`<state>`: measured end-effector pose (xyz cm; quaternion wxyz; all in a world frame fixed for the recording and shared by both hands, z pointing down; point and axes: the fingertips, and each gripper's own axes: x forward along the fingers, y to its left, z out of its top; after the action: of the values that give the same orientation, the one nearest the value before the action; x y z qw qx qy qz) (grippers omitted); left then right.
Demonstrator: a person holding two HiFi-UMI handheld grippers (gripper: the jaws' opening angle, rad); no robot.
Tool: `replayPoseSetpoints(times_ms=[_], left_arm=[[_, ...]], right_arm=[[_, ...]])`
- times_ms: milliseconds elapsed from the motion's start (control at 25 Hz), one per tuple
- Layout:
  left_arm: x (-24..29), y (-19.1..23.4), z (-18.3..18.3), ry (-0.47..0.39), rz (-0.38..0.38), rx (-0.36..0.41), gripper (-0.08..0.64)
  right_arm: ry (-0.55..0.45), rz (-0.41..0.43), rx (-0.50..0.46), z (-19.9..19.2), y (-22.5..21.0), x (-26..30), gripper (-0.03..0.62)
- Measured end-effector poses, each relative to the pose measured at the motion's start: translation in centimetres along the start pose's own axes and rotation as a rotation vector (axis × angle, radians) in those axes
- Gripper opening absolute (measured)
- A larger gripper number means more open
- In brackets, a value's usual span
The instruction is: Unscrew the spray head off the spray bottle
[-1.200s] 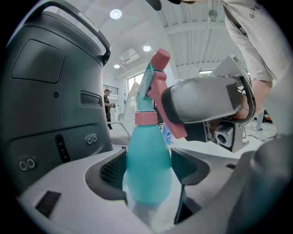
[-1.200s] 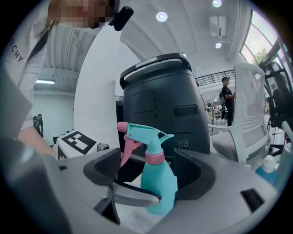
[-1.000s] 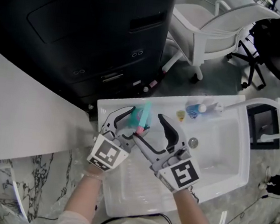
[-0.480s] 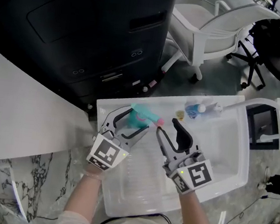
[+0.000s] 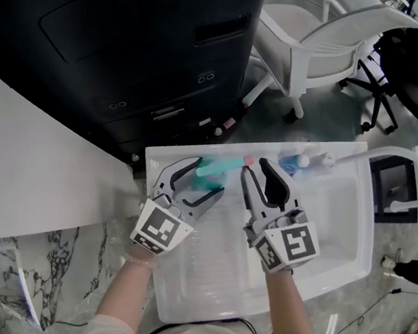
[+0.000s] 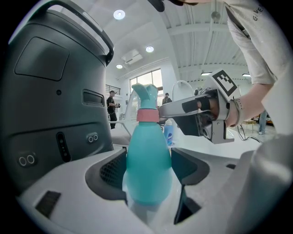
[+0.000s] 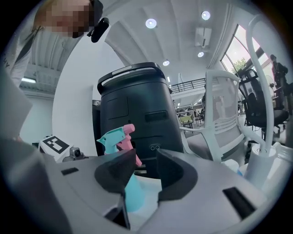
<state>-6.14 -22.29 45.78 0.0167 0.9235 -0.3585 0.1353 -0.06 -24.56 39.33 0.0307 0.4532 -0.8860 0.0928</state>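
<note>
Left gripper (image 5: 206,179) is clamping the spray bottle (image 6: 147,155); right gripper (image 5: 256,172) has just been closing its jaws, empty. It's needing to straddle the spray head (image 7: 114,137) squarely first.

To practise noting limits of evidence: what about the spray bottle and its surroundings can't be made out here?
Left gripper view: spray bottle base, hidden by left gripper's body.
Left gripper view: spray head trigger, behind the head itself.
Every view: small blue bottle label, too small to read.
</note>
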Motion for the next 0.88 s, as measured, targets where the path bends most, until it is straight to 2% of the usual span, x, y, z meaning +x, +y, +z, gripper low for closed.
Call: replayPoseSetpoints(times_ms=[80,200,320,400,480,640,760,880], left_arm=[[0.0,0.0,0.0,0.000,0.002,-0.001,0.310],[-0.1,0.0,0.0,0.001,0.003,-0.003,0.310],[-0.1,0.0,0.0,0.002,0.004,-0.004,0.310],[-0.1,0.0,0.0,0.001,0.005,-0.004,0.310],[-0.1,0.0,0.0,0.001,0.007,-0.004,0.310],[0.1,0.0,0.0,0.000,0.014,-0.006,0.310],[0.1,0.0,0.0,-0.002,0.016,-0.010,0.310],[0.1,0.0,0.0,-0.003,0.016,-0.009,0.310]], right_arm=[[-0.029,0.006,-0.002,0.6,0.4,-0.5,0.150],[-0.065,0.067,0.000,1.1,2.2,-1.5,0.155],[-0.058,0.150,-0.012,0.7,5.1,-1.6,0.165],[-0.050,0.176,-0.048,0.5,6.7,-1.0,0.199],[-0.037,0.157,-0.061,0.3,7.3,-0.1,0.247],[0.017,0.076,-0.008,-0.2,7.0,1.4,0.249],[0.049,0.059,0.021,-0.5,7.1,2.0,0.249],[0.068,0.046,0.009,-0.6,6.9,2.5,0.235]])
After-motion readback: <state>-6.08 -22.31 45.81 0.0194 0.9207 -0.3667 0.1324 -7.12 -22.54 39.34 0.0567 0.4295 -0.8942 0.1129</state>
